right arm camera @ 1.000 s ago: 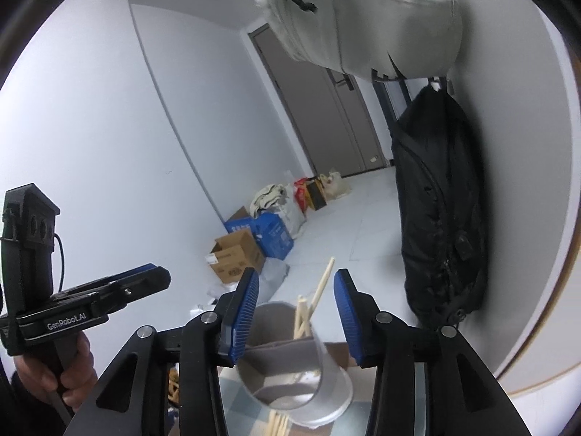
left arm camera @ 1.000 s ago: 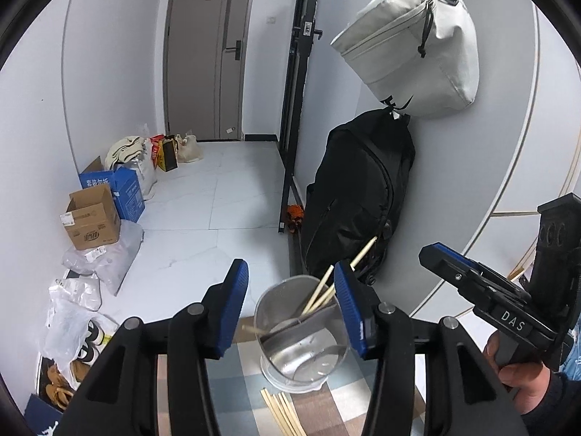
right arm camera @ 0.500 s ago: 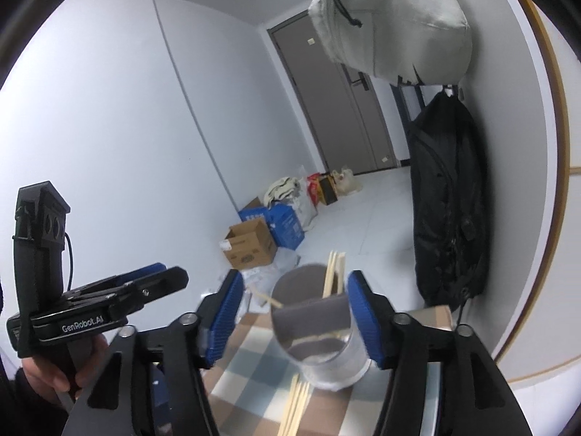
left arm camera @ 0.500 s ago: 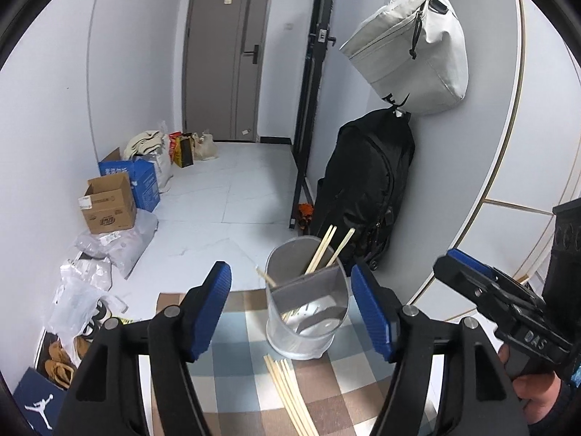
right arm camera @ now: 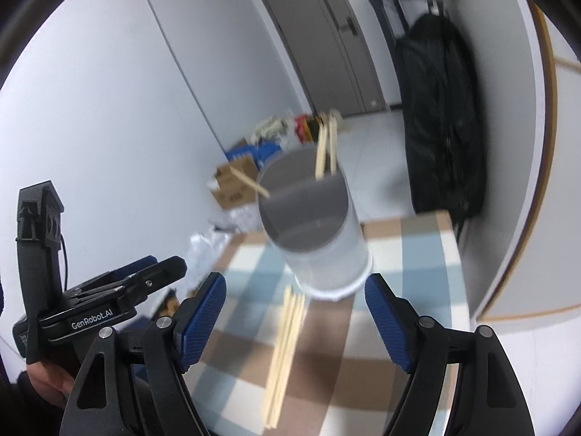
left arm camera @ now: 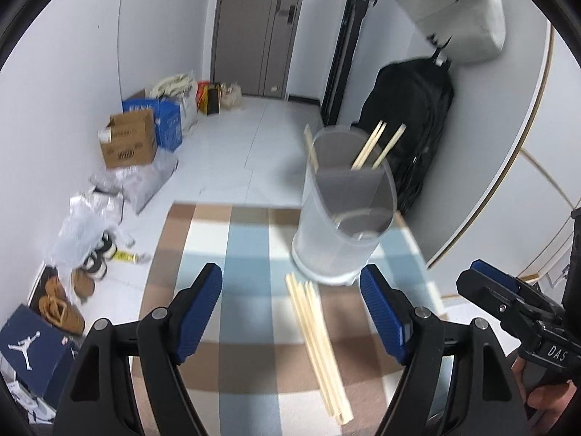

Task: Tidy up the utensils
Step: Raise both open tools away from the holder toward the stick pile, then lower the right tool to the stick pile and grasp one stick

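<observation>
— What are your grippers doing?
— My left gripper [left arm camera: 290, 307] and right gripper [right arm camera: 295, 307] are both spread wide, empty.
— Chopsticks?
— The loose chopsticks [left arm camera: 319, 330] lie on the checkered cloth [left arm camera: 247, 327], just before the holder [left arm camera: 345, 210].

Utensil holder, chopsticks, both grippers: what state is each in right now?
Holder: upright on the checked cloth, ungripped.
Chopsticks in holder: leaning, tips above the rim.
Loose chopsticks: flat on the cloth, bundled, in front of the holder.
Left gripper: open, empty.
Right gripper: open, empty.
</observation>
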### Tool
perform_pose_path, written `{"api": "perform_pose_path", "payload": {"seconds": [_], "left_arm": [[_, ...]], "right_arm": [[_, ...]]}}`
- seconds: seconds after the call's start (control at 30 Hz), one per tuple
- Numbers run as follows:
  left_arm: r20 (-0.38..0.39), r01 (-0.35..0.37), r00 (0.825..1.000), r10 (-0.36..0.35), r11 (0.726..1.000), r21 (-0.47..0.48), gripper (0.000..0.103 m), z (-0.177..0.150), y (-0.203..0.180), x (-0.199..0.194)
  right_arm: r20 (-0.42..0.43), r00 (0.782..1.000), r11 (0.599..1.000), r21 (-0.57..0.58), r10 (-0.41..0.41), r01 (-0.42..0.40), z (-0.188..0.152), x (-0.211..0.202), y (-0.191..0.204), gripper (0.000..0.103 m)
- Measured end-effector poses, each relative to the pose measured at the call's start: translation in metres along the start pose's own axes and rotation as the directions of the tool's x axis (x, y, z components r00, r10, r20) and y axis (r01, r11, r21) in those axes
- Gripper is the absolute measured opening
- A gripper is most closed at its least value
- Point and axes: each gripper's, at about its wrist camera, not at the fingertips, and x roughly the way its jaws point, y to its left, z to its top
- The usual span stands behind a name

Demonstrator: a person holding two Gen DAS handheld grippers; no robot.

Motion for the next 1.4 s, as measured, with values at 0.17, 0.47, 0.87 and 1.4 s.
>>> {"api": "perform_pose_path", "payload": {"seconds": [0.17,0.47,0.87,1.4], "left_arm": [[-0.028,-0.021,0.999,0.02,0.999,-0.032,0.075,-0.013,0.016,0.01],[-0.099,-0.054,0.994,0.038,0.986,-0.158,0.075,-0.024,0.049,0.027],[-0.129,-0.075,0.99,0.054,0.985,-0.158,0.075,-0.018,0.06,0.038],[-0.157,-0.093,0.986,0.055,0.965,-0.247,0.075,-0.015,0.085,0.039]], "right_arm": [[-0.103,0.994,1.0,0.011,-0.021,0.023,-0.017,0.025,-0.003,0.079],[-0.278,0.959,0.998,-0.039,-0.054,0.045,-0.04,0.088,0.003,0.053],[-0.379,0.909,0.978,-0.176,-0.172,0.112,-0.044,0.156,0.025,0.02],[-0.406,0.878,0.957,-0.236,-0.254,0.168,-0.038,0.18,0.037,0.016]]}}
